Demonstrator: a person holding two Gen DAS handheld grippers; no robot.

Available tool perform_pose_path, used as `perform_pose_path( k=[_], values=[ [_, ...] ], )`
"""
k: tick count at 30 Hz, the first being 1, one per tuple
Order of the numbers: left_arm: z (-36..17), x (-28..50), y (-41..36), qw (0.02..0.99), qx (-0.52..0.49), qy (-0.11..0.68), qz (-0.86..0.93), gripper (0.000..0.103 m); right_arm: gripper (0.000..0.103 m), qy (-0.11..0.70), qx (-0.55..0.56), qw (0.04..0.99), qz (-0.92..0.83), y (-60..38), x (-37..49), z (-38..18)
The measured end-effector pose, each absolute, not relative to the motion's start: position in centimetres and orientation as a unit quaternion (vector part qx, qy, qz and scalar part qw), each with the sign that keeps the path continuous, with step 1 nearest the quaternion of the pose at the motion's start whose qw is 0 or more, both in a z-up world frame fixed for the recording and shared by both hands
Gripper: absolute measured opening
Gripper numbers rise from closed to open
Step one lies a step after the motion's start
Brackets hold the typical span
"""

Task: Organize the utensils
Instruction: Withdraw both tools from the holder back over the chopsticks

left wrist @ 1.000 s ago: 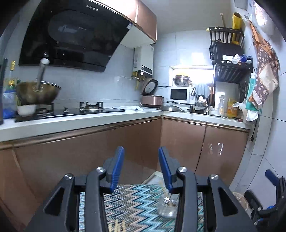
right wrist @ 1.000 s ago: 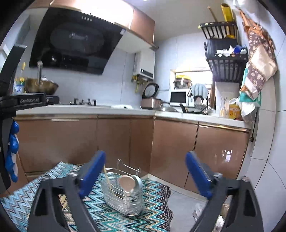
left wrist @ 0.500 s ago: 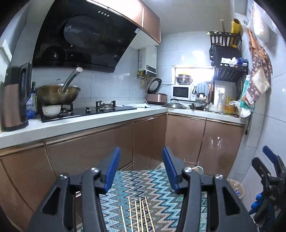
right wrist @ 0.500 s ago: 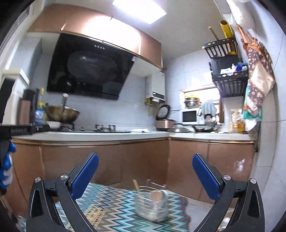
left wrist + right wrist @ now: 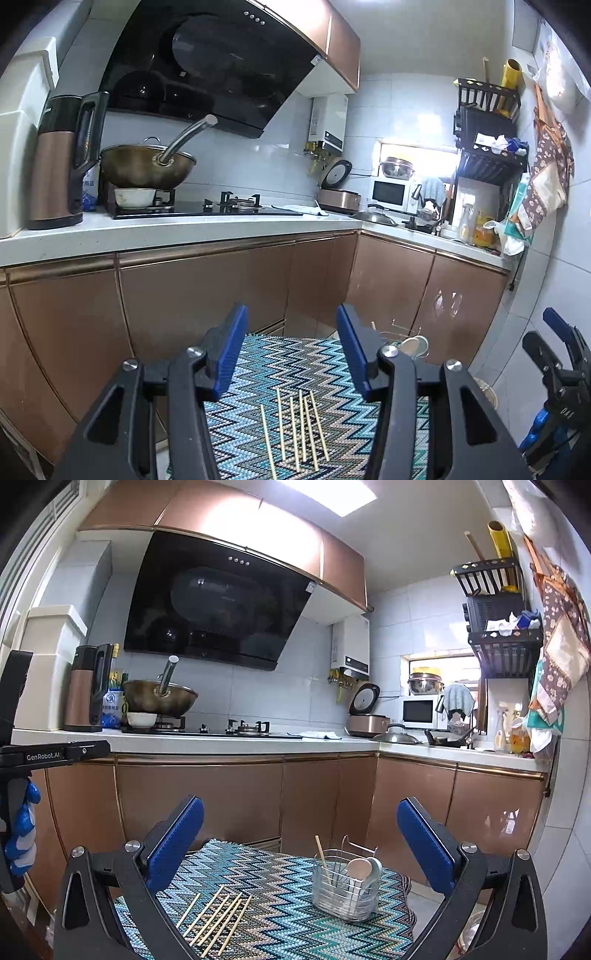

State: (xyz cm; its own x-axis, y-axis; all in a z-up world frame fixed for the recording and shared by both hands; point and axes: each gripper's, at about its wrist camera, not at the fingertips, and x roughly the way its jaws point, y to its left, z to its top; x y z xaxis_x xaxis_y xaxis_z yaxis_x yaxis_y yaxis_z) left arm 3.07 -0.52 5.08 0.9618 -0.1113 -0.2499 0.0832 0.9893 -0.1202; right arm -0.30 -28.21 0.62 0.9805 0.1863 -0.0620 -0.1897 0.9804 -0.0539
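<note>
The chopsticks (image 5: 218, 917) lie loose at lower left on the zigzag mat (image 5: 280, 893); the wire caddy (image 5: 345, 890) sits lower right, one stick and spoons already inside. We judge another pickup is next, needing a descent. Left gripper (image 5: 291, 354) and right gripper (image 5: 299, 843) both gape, holding nothing.

Six thin pale wooden chopsticks (image 5: 218, 915) lie loose on one blue, teal and cream zigzag-woven mat (image 5: 280, 893), to the left of one silver wire utensil basket (image 5: 345, 890) standing on the same mat. Inside that basket stand one more pale wooden chopstick (image 5: 320, 851) and two spoons, one of pale wood (image 5: 358, 868) and one grey-blue (image 5: 375, 867) just behind it. Two black claws with blue pads are in view, left claw (image 5: 291, 354) and right claw (image 5: 300, 845).
</note>
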Motion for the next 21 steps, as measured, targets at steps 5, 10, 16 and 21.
perform_pose_path(
  k=[5,10,16,21],
  values=[
    [4.3,1.4,-0.2,0.99,-0.047,0.123,-0.051,0.048,0.103,0.02,-0.017,0.994,0.103,-28.0,-1.4,0.5],
    [3.8,-0.3,0.3,0.993,-0.052,0.1,-0.043,0.048,0.103,0.008,-0.019,0.995,0.099,-27.3,-2.4,0.2],
    [3.1,-1.1,1.0,0.992,-0.05,0.111,-0.028,0.048,0.103,0.012,-0.013,0.995,0.103,-27.0,-3.1,-0.1],
    [2.5,-1.1,1.5,0.99,-0.058,0.125,-0.026,0.048,0.103,0.02,-0.019,0.993,0.111,-26.6,-3.4,-0.4]
  ],
)
